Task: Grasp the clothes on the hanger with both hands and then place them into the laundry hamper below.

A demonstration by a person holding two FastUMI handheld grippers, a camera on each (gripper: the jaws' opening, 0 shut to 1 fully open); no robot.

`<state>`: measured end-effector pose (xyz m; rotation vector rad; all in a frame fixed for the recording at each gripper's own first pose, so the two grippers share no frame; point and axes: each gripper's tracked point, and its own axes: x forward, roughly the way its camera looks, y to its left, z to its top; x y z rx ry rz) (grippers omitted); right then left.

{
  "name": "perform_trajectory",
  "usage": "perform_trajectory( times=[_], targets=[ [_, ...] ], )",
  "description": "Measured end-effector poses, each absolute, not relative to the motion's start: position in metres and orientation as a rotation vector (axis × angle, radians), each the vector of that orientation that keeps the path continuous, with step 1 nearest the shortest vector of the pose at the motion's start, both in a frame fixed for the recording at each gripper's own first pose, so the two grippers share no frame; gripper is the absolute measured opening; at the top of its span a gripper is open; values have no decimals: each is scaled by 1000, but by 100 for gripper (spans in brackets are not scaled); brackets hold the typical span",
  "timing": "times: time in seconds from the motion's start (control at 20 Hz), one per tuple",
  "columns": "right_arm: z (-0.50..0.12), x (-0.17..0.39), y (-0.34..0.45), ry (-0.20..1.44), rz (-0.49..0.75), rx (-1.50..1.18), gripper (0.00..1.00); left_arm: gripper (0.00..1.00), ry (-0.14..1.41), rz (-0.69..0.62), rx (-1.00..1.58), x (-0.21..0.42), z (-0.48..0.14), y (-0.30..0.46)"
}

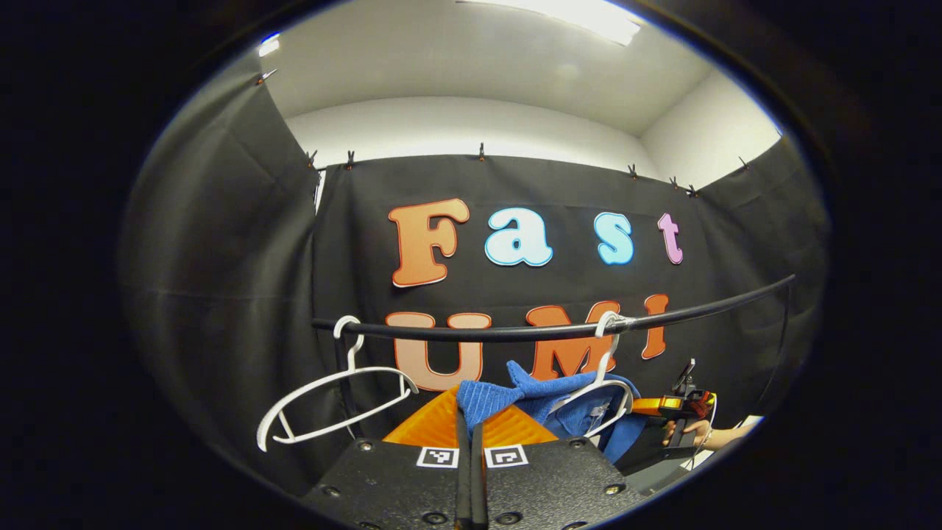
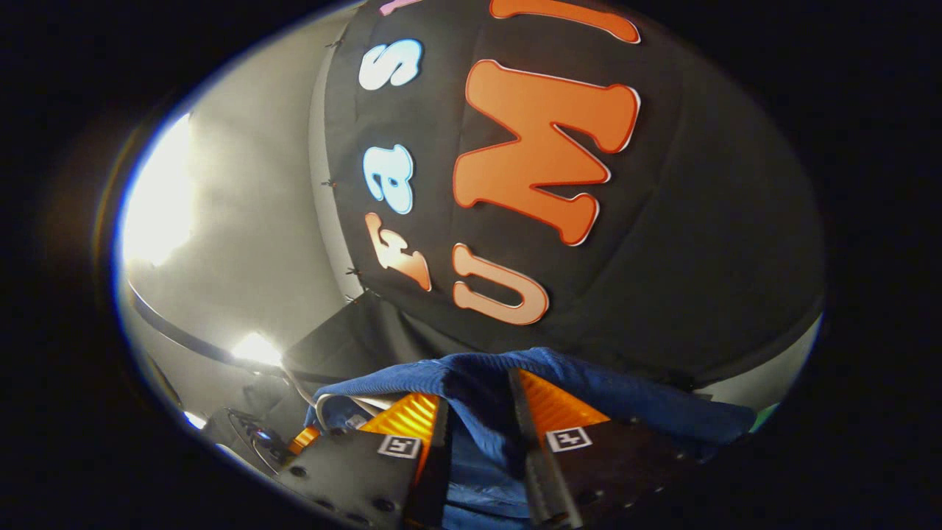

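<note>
Blue ribbed cloth, the clothes [image 1: 548, 401], hangs on a white hanger [image 1: 607, 368] hooked over the black rail [image 1: 515, 333], toward the rail's right part in the left gripper view. We see our left gripper [image 1: 471, 434] with its fingers pressed together on a corner of that cloth, which stands up just above the tips. A second white hanger [image 1: 331, 405] dangles bare and tilted near the rail's left end, well apart from the first. To the right, a hand [image 1: 692, 433] holds the other gripper just beside the garment's far edge.

In the right gripper view, the right gripper [image 2: 478, 419] has its fingers apart with blue cloth bunched between them; we cannot tell whether both fingers press on it. The cloth's upper hem [image 2: 515, 364] arches over the tips.

Black cloth walls stand behind and at both sides, with open air above the rail up to a white ceiling and its bright lamp [image 1: 581, 15]. Each finger carries a small square black-and-white marker [image 1: 436, 457].
</note>
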<state>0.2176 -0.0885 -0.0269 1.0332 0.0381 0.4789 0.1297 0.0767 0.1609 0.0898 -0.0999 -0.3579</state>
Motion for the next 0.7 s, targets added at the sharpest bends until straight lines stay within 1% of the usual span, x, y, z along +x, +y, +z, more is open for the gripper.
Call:
perform_trajectory(
  times=[0.05,0.1,0.15,0.2,0.25,0.3,0.4,0.55,0.6,0.65,0.7],
  targets=[
    [-29,210,-95,24,461,1043,70,0,-89,-356,77,128,159,76],
    [-32,202,-100,12,449,1040,71,0,-89,-355,71,123,161,74],
    [-36,193,-102,1,441,1027,78,0,-93,-352,74,119,163,73],
    [-40,187,-103,-3,435,1006,75,0,-98,-345,71,115,164,73],
    [-46,181,-105,1,423,980,91,0,-99,-342,54,111,166,72],
    [-53,176,-105,15,416,952,95,0,-87,-344,26,106,162,68],
    [-71,171,-111,46,376,914,96,0,-66,-333,-15,99,157,67],
    [-83,164,-116,64,372,943,95,0,-68,-304,-30,91,157,68],
    [-86,164,-119,69,367,964,82,0,-74,-294,-28,91,160,68],
    [-86,165,-119,69,373,986,72,0,-83,-286,-32,88,164,67],
    [-85,166,-119,66,370,1002,54,0,-96,-265,-35,87,168,72]
  ],
)
